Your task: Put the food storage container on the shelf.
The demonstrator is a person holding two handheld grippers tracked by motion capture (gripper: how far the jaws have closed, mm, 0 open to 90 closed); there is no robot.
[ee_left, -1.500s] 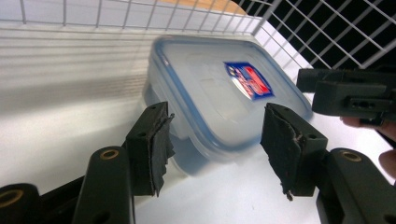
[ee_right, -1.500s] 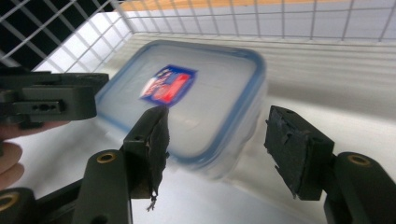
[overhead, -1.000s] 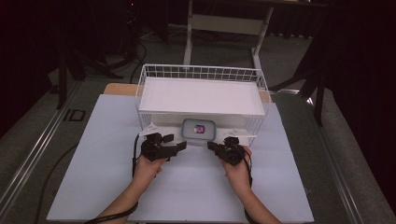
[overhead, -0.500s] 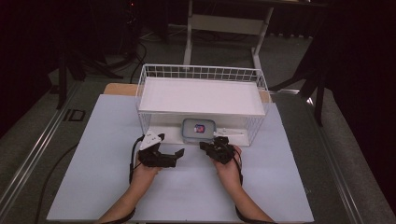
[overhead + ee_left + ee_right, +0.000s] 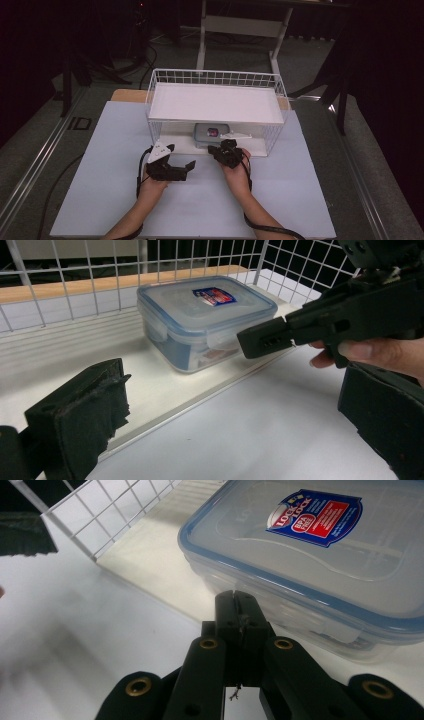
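Note:
A clear plastic box (image 5: 209, 133) with a blue-rimmed lid and a red-and-blue label sits on the bottom board of a white wire rack (image 5: 215, 77), under its upper shelf. My right gripper (image 5: 225, 147) is shut, and its tips point at the box's front wall (image 5: 300, 605). In the right gripper view the shut tips (image 5: 236, 600) are almost touching that wall. My left gripper (image 5: 181, 155) hovers over the white mat left of it, jaws wide open with nothing between them. In the left gripper view (image 5: 235, 405) the box (image 5: 205, 315) lies ahead and the right gripper (image 5: 260, 340) reaches in from the right.
The rack's wire sides (image 5: 75, 285) enclose the box at the back and sides, and the front is open. The upper shelf (image 5: 215, 102) roofs the lower space. A white mat (image 5: 100, 165) covers the table. A desk frame (image 5: 240, 25) stands on the floor beyond it.
My right gripper has moved left and forward, up to the box's front. The left gripper drew back a little toward the person and stays open.

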